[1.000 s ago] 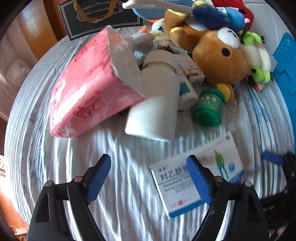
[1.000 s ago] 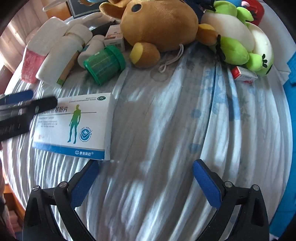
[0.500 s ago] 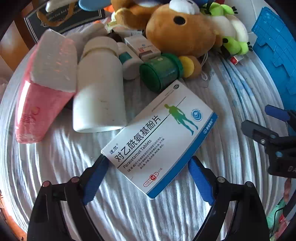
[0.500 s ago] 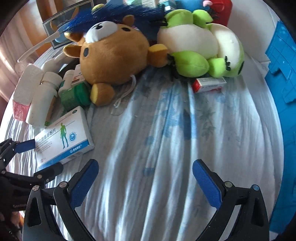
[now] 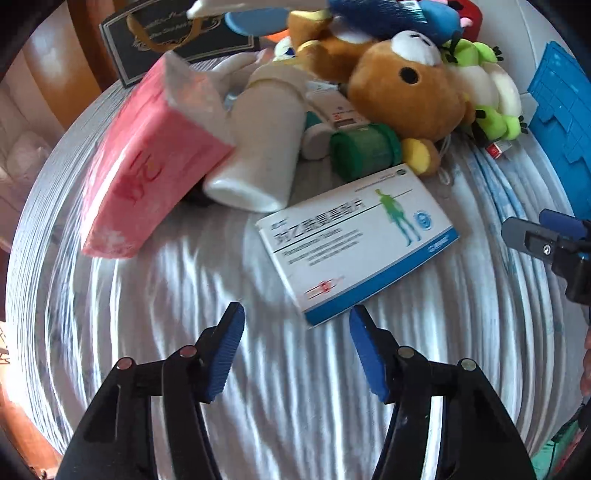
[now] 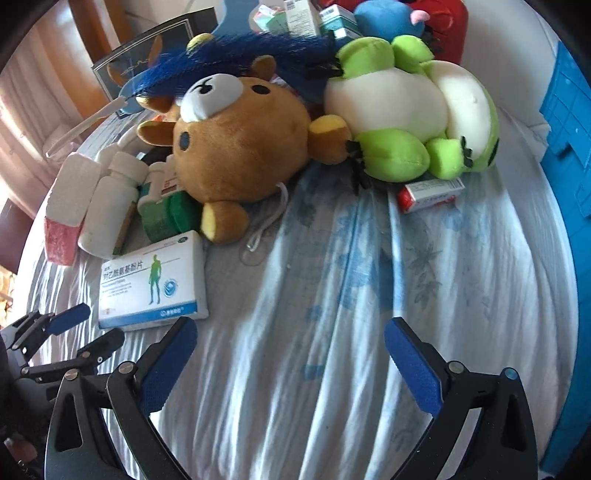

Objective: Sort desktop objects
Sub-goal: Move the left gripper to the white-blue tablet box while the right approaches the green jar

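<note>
A white and blue medicine box [image 5: 356, 240] lies flat on the cloth just ahead of my open, empty left gripper [image 5: 297, 325]; it also shows in the right wrist view [image 6: 151, 282]. Behind it lie a white bottle [image 5: 260, 147], a green jar [image 5: 364, 151], a pink tissue pack [image 5: 147, 162] and a brown plush bear [image 5: 410, 92]. My right gripper [image 6: 290, 343] is open and empty over bare cloth. A green and white plush frog [image 6: 410, 114] and a small red and white box [image 6: 430, 194] lie farther back.
A blue crate [image 6: 569, 122] stands at the right edge. A dark gift bag [image 5: 177, 33], more small boxes [image 6: 295, 14] and red and blue plush toys [image 6: 406, 18] crowd the back. The cloth [image 6: 351, 295] is wrinkled, with a drop at the left.
My left gripper has pulled back from the medicine box, which now lies ahead of the fingers rather than between them. The right gripper has moved closer to the toys.
</note>
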Motion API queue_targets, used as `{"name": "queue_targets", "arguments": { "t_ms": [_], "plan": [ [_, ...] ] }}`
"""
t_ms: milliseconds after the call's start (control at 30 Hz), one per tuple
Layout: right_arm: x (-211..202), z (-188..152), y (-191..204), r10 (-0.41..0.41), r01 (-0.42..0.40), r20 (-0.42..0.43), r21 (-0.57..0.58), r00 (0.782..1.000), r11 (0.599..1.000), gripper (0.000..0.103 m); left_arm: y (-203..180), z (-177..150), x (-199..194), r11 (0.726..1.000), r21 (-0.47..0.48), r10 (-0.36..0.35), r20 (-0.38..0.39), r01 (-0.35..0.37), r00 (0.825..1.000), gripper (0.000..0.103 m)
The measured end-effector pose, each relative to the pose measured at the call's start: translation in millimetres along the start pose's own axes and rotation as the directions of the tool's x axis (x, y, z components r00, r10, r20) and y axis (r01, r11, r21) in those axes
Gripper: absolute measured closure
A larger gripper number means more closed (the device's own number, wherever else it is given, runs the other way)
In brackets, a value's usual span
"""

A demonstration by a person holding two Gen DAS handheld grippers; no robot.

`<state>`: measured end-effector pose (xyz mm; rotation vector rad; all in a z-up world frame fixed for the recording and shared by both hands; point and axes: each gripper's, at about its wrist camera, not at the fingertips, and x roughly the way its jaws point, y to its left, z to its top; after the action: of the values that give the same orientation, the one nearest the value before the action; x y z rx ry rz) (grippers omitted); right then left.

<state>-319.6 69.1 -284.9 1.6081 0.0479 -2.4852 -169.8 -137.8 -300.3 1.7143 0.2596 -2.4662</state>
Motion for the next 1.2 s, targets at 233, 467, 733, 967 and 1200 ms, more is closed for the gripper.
{"name": "queue_targets", "arguments": {
  "t_ms": [233, 467, 733, 967, 1200],
  "plan": [
    [16, 13, 10, -0.085, 0.086, 0.028, -0.033, 0.996, 0.996, 0.0, 8, 16, -2, 0.999, -0.044, -0.006, 0.04, 0.008, 0.999, 0.044],
    [48, 1, 32, -0.054, 0.046, -0.054, -0.138, 0.997, 0.989, 0.006, 31, 36, 0, 0.984, -0.115, 0.147, 0.072, -0.138, 0.987, 0.044],
    [21, -17, 65, 0.103, -0.117, -0.07, -0.226, 0.992, 0.967, 0.006, 32, -13, -15, 0.99, -0.137, -0.025, -0.018, 0.022, 1.0, 0.044],
    [50, 33, 65, -0.049, 0.052, 0.015, -0.249, 0.999, 0.967, 0.006, 43, -18, 1, 0.976, -0.186, 0.114, -0.017, -0.116, 0.993, 0.044],
    [43, -2, 114, 0.146, -0.175, -0.098, -0.445, 0.984, 0.879, 0.009, 91, -5, 1, 0.921, -0.326, 0.217, -0.03, -0.215, 0.976, 0.043]
  ]
}}
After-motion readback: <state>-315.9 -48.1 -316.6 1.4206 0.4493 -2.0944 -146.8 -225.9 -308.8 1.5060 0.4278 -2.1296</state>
